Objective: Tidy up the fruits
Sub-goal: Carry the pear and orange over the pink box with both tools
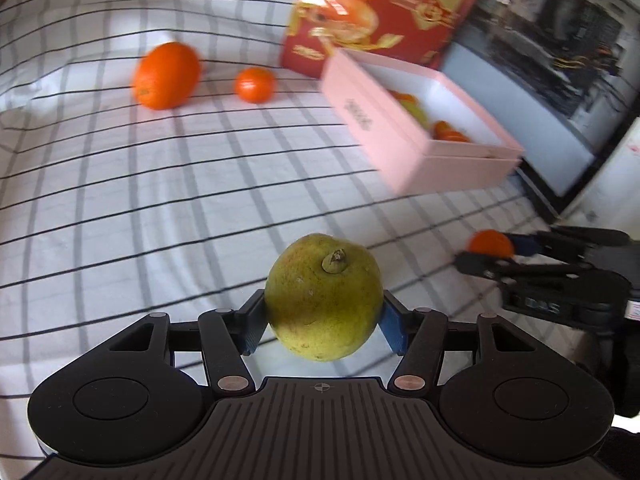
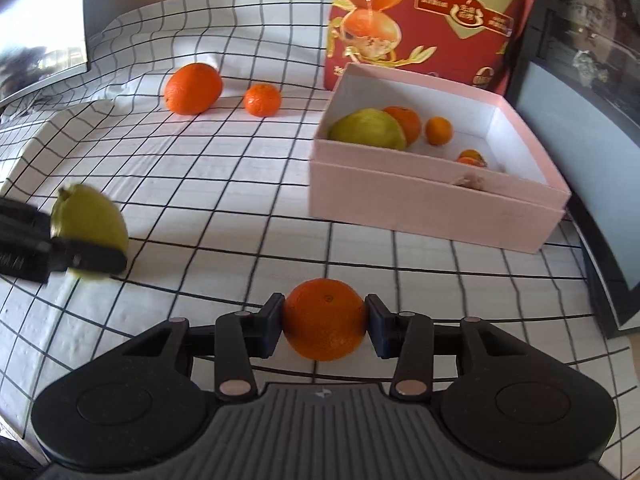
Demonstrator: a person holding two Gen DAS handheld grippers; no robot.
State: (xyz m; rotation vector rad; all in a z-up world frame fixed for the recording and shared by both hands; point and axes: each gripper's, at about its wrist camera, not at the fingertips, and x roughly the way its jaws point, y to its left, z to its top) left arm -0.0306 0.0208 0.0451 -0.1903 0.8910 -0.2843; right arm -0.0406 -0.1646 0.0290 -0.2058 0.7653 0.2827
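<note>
My left gripper (image 1: 323, 316) is shut on a green pear (image 1: 324, 296), stem end up, held above the checked cloth. My right gripper (image 2: 325, 322) is shut on a small orange (image 2: 325, 318). Each gripper shows in the other's view: the right gripper (image 1: 486, 250) with its orange (image 1: 491, 243) at the right edge, the left gripper (image 2: 86, 240) with the pear (image 2: 90, 220) at the left edge. A pink box (image 2: 432, 208) ahead to the right holds a green pear (image 2: 368, 128) and several oranges. A large orange (image 2: 193, 88) and a small orange (image 2: 262, 99) lie on the cloth behind.
A red printed carton (image 2: 432, 20) stands upright behind the pink box (image 1: 404, 148). A dark-framed panel (image 2: 600, 160) runs along the right side. The checked tablecloth (image 2: 200, 184) covers the surface; a screen (image 2: 40, 40) is at the far left.
</note>
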